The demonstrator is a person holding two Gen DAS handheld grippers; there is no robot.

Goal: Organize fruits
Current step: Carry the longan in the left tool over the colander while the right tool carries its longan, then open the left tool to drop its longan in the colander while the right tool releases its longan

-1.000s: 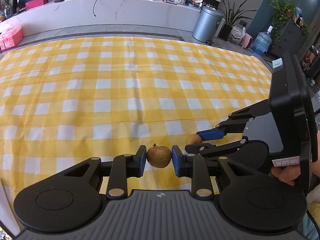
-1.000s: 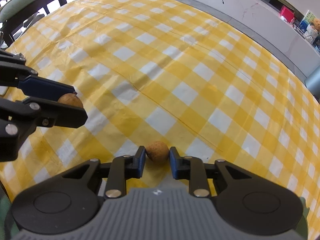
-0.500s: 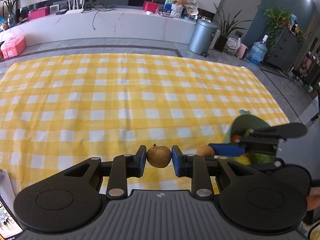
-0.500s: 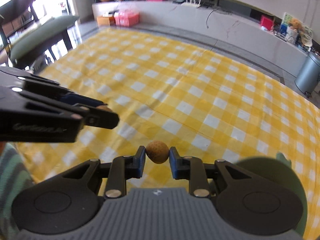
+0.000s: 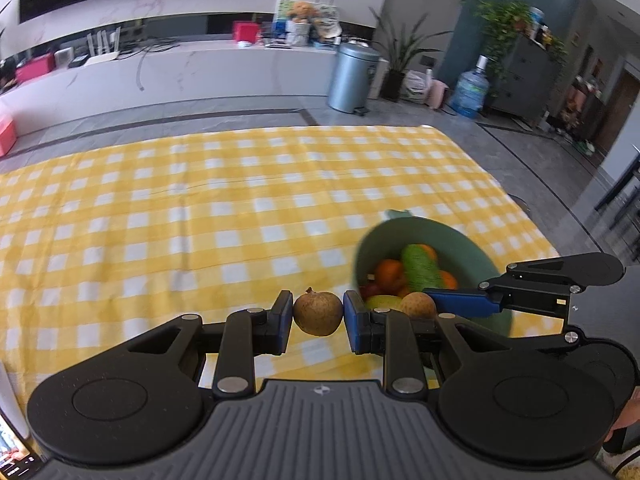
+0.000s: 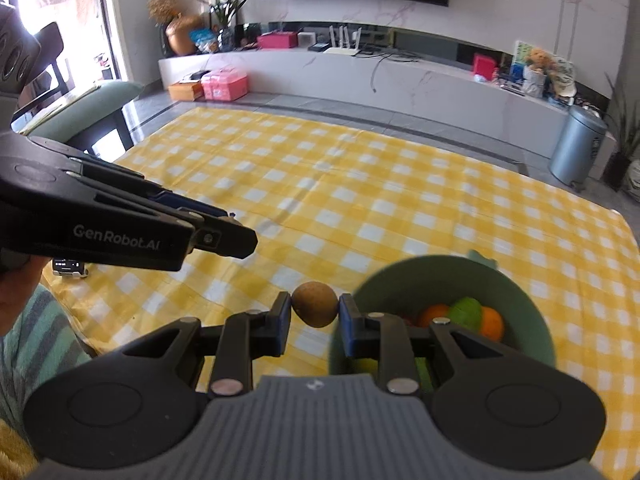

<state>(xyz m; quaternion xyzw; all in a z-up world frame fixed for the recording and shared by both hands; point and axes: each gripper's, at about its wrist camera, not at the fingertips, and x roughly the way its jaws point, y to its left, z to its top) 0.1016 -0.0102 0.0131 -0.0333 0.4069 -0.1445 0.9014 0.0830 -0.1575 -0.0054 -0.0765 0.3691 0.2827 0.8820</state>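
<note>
Above the table's yellow-checked cloth (image 5: pixel 240 216), I hold two small brown fruits, one per gripper. My left gripper (image 5: pixel 318 318) has its fingers clamped on a brown fruit with a stem nub (image 5: pixel 318 312); my right gripper (image 6: pixel 315 312) pinches a smoother brown fruit (image 6: pixel 315 309). One green bowl (image 6: pixel 452 276) stands on the cloth at right, holding at least two oranges (image 6: pixel 491 322) and one green fruit (image 6: pixel 466 311).

the right gripper's (image 6: pixel 315 314) black frame hides the lower fruits in the round green bowl (image 6: pixel 520 300), lower right; its rim is blurred.
</note>
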